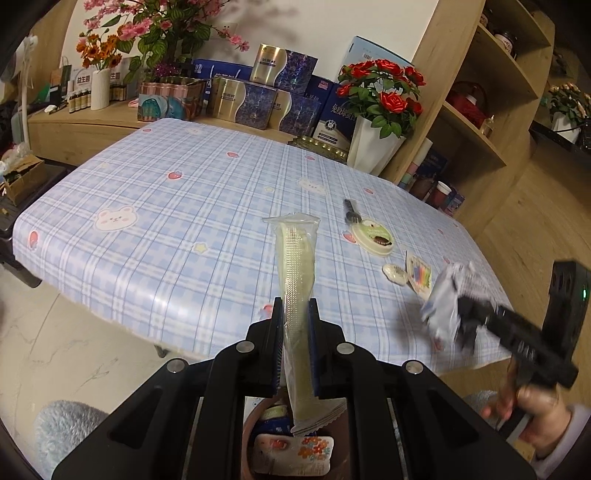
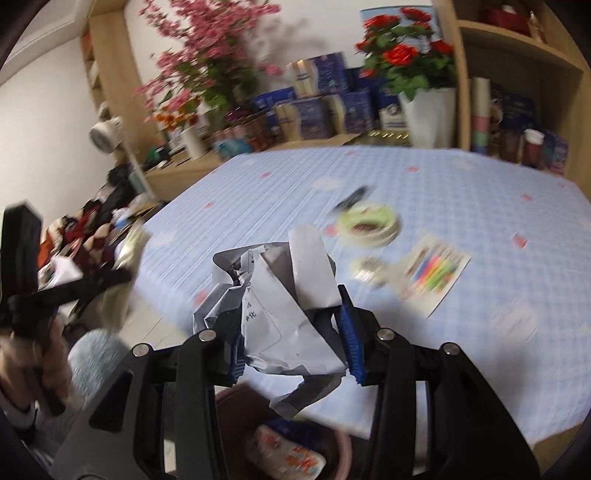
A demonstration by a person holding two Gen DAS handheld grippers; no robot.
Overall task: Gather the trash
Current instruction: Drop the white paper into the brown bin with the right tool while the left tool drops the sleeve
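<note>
Our left claw (image 1: 295, 332) is clamped nearly shut on one long clear packet (image 1: 297, 266); our right claw (image 2: 291, 332), partly open, grips one crumpled paper (image 2: 273, 295). Both hang over the bin (image 1: 258, 424) at the table's (image 1: 166, 206) near edge. By the right edge lie a lid (image 1: 372, 238), a card (image 1: 419, 275) and a wrapper (image 1: 394, 274).

A lived-in home room is showing here — a tabletop (image 1: 177, 206) is wearing a blue plaid cloth printed with bears and strawberries. Behind it, wooden shelving (image 1: 480, 110) is holding jars and a red teapot, a low cabinet (image 1: 74, 129) is carrying stacked gift boxes (image 1: 258, 96), and artificial red roses (image 1: 384, 88) are standing in a white vase (image 1: 373, 151) — pink blossoms (image 1: 147, 26) are spreading above.
</note>
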